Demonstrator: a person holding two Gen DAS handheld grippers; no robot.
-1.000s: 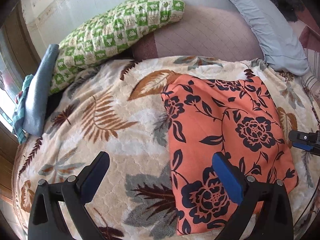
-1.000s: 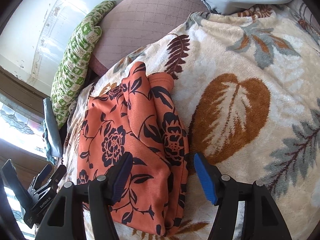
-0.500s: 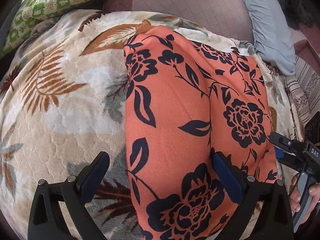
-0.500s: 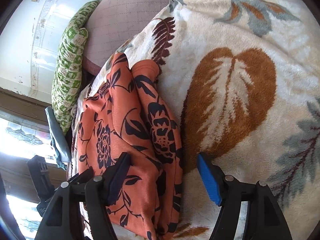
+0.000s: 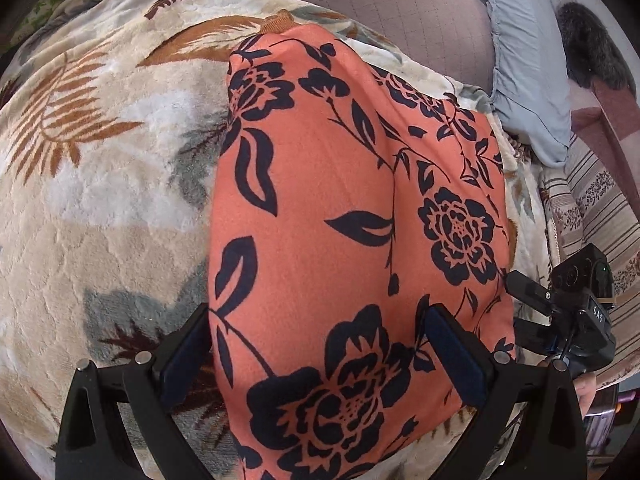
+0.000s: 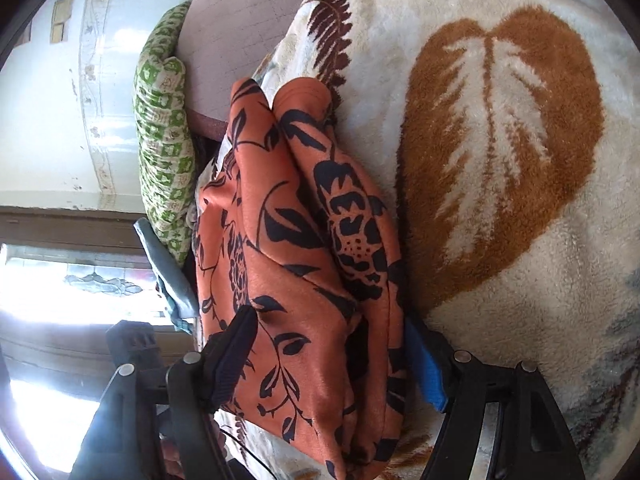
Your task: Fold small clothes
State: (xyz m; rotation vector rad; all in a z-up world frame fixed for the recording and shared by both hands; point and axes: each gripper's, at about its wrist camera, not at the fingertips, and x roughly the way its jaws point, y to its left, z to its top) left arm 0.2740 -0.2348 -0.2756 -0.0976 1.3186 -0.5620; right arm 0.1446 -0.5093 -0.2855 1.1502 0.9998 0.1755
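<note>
An orange garment with a dark floral print (image 5: 340,216) lies folded on a leaf-patterned blanket (image 5: 100,200). My left gripper (image 5: 320,356) is open, its fingers straddling the garment's near left part. The same garment shows in the right wrist view (image 6: 304,264). My right gripper (image 6: 332,356) is open, its jaws on either side of the garment's near right edge. The right gripper also shows at the right edge of the left wrist view (image 5: 560,312).
A green checked pillow (image 6: 164,152) and a mauve quilted cushion (image 5: 400,12) lie at the bed's far end. A grey-blue pillow (image 5: 524,72) sits far right. A blue cloth (image 6: 168,280) lies by the window side.
Both grippers moved forward and down onto the garment. Their open jaws now straddle its near edge, left and right.
</note>
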